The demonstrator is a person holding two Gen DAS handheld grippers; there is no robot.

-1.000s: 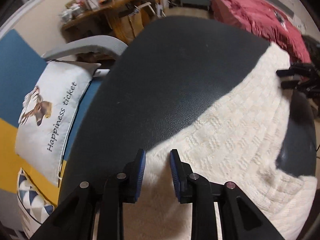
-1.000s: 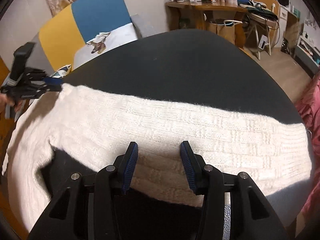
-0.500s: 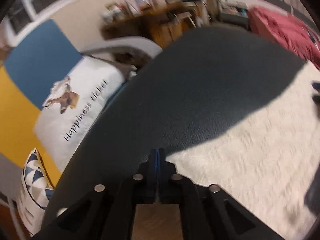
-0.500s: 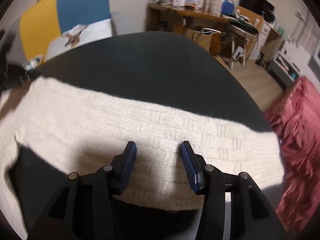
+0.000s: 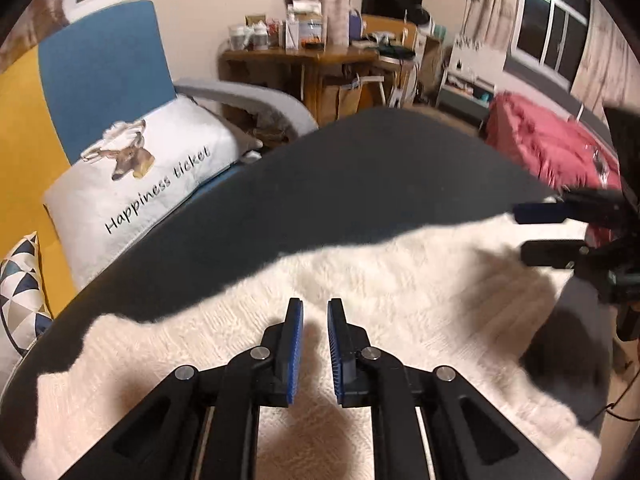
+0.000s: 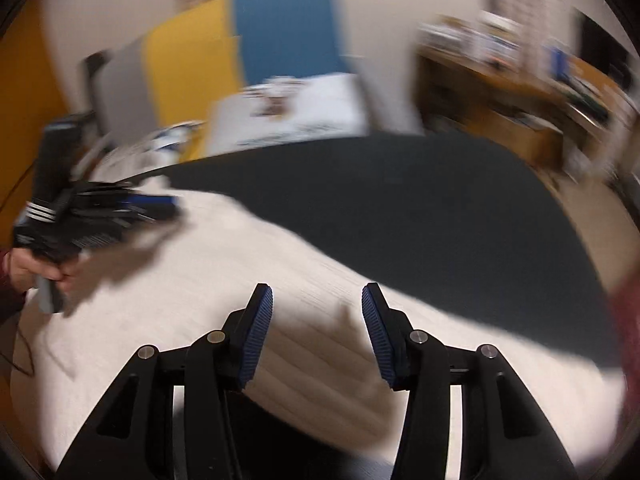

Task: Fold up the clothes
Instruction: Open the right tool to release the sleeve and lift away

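A cream knitted sweater (image 5: pixel 400 292) lies spread on a round dark table (image 5: pixel 360 176); it also shows in the right wrist view (image 6: pixel 224 280). My left gripper (image 5: pixel 315 312) hovers over the sweater, its fingers a small gap apart and holding nothing. My right gripper (image 6: pixel 317 300) is open and empty above the sweater. The right gripper also shows at the right edge of the left wrist view (image 5: pixel 536 232). The left gripper appears blurred at the left of the right wrist view (image 6: pixel 160 208).
A sofa with a blue and yellow back and a white deer cushion (image 5: pixel 144 176) stands behind the table. A cluttered wooden desk (image 5: pixel 312 64) is at the back. A red blanket (image 5: pixel 548 152) lies at the right.
My left gripper was shut at the sweater's edge half a second ago; now it has opened slightly and sits over the sweater. Both grippers have lifted and tilted up. The right gripper stayed open.
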